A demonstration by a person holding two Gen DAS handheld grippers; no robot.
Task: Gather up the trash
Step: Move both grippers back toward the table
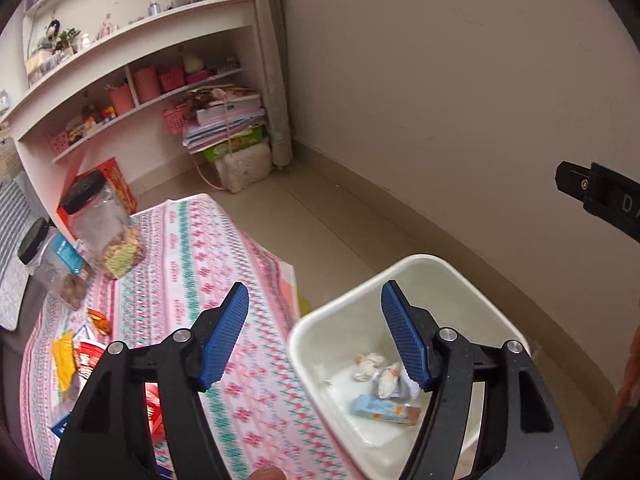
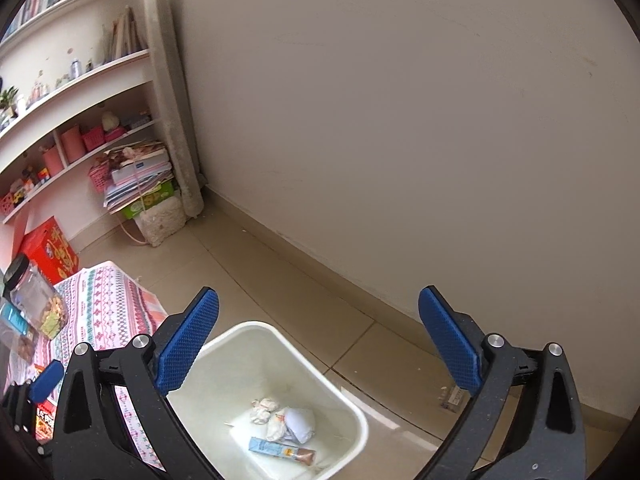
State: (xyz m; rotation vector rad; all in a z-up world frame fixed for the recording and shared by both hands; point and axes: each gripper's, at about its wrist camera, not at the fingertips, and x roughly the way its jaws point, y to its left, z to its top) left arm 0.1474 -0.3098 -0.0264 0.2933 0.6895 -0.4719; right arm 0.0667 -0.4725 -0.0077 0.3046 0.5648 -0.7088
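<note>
A white trash bin (image 1: 308,328) stands on the floor beside the table; it also shows in the right wrist view (image 2: 352,412). Inside lie crumpled paper (image 1: 368,364), a wrapped wad (image 2: 300,424) and a light blue wrapper (image 1: 384,410) (image 2: 280,450). My left gripper (image 1: 316,312) is open and empty, above the bin's near edge and the table's corner. My right gripper (image 2: 320,328) is open and empty above the bin. More trash lies on the table at the left: red packets (image 1: 88,360), a yellow wrapper (image 1: 64,356) and an orange scrap (image 1: 98,318).
The table has a pink patterned cloth (image 1: 200,264). Two clear jars with black lids (image 1: 104,224) (image 1: 52,256) stand at its far left. A shelf unit (image 1: 132,80), a stack of books (image 1: 228,124) and a red box (image 2: 50,250) stand behind. The wall (image 2: 400,140) runs along the right.
</note>
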